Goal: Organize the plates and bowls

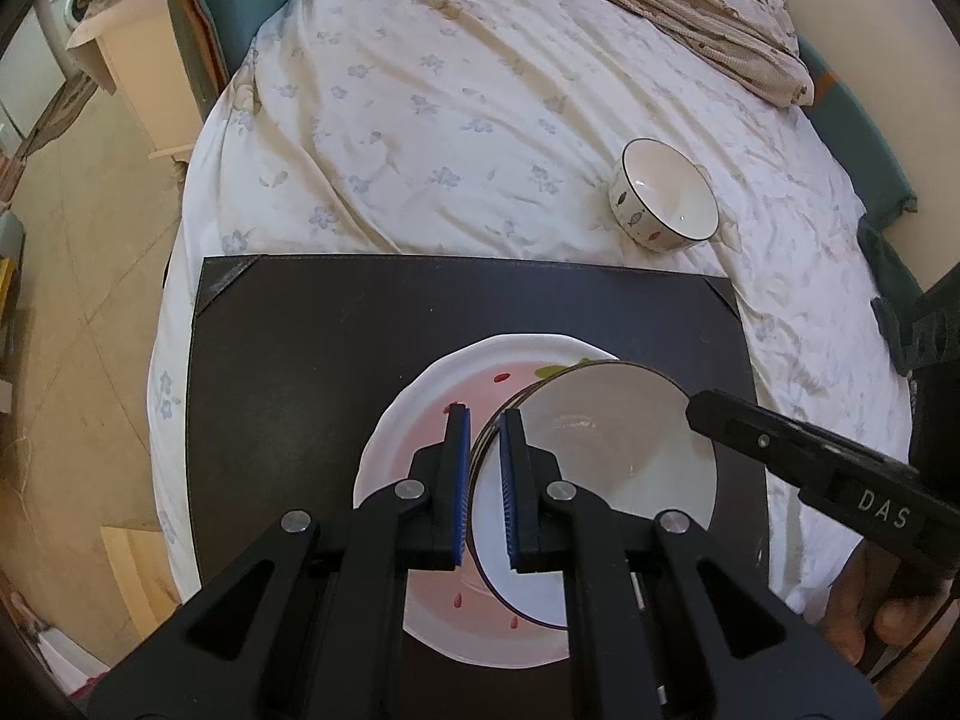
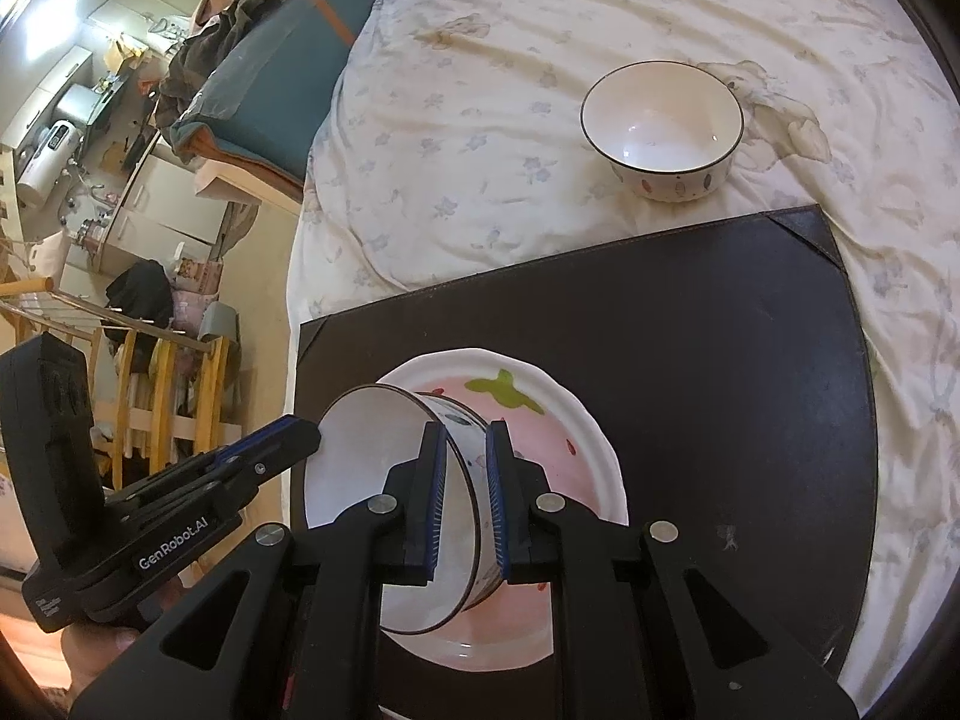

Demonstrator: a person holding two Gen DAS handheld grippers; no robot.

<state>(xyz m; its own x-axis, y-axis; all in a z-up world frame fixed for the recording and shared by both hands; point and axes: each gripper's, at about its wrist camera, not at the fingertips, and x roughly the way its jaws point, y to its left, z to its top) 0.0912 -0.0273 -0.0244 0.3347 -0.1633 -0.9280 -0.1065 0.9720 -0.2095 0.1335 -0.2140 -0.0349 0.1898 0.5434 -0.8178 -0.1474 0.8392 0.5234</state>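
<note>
- The left claw [image 1: 485, 414] is pinched tight on the rim of a white bowl [image 1: 600, 480], one blue pad inside the wall and one outside, at about nine o'clock on the bowl as that claw's own camera sees it.
- The right claw [image 2: 467, 429] has the same bowl [image 2: 396, 480] by the opposite side of the rim, its pads closed narrow on the wall. So both claws share one bowl.
- The bowl is tipped on edge, its mouth turned sideways, over a pink-and-white plate [image 1: 408, 420] with a green and red pattern. Whether its foot touches the plate I cannot make out.
- The plate sits on a dark mat [image 1: 300, 360] laid on the flowered bedsheet [image 1: 420, 120], toward the mat's six o'clock edge.
- A second bowl [image 1: 663, 195], white with a dark rim and small leaf marks, stands upright on the sheet alone, just past the mat's far edge at roughly one o'clock from the plate.
- My reading of progress: the plate is in place and the first bowl is being settled onto it, not yet level or let go.
- Still to do, I'd judge: set this bowl flat, release it, then fetch the far bowl and nest it with the others.
</note>
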